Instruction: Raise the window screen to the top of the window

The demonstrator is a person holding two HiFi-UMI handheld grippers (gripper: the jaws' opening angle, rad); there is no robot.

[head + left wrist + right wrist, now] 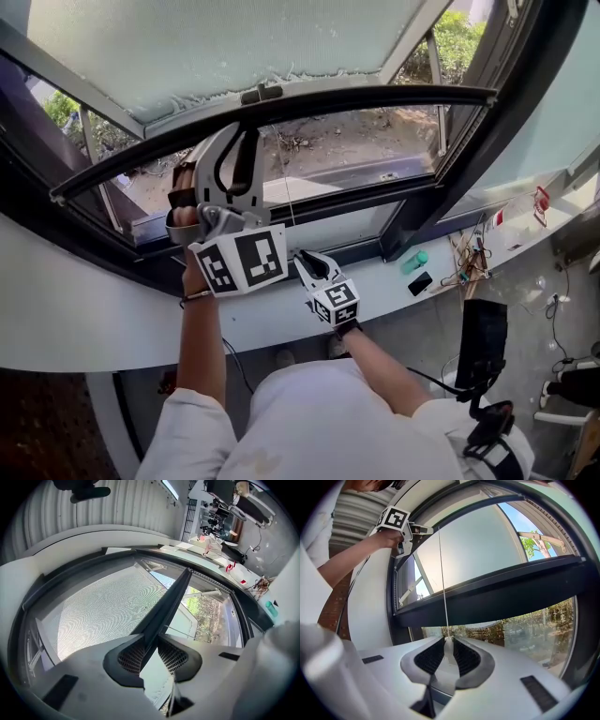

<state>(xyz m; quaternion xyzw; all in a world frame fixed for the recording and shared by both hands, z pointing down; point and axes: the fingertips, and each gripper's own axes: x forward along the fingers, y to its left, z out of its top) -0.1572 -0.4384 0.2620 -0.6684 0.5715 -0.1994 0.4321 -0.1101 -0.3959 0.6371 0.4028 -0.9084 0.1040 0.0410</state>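
Head view: the left gripper (pixel 234 150) is raised at centre left, its jaws at the dark bottom bar (pixel 375 97) of the window screen. The bar arcs across the upper half of the frame, with the pale mesh (pixel 216 47) above it, so the screen is part-way up and not yet at the top. Lower, near centre, the right gripper (pixel 307 262) sits at the foot of a thin pull cord (pixel 284 187) hanging from the bar.

Left gripper view: the left gripper (pixel 152 651) has its jaws clamped on the edge of the bottom bar (pixel 176 597), with the mesh (pixel 103 611) filling the left of the frame.

Right gripper view: the right gripper (pixel 447 653) has its jaws pinched on the pull cord (pixel 442 583), which rises straight to the bottom bar (pixel 497 597). The left gripper (pixel 401 531) shows at upper left.

The screen looks light. The bar seems stiff and is the sound place to hold. The mesh is likely soft and easily torn, and the cord thin and prone to slip.
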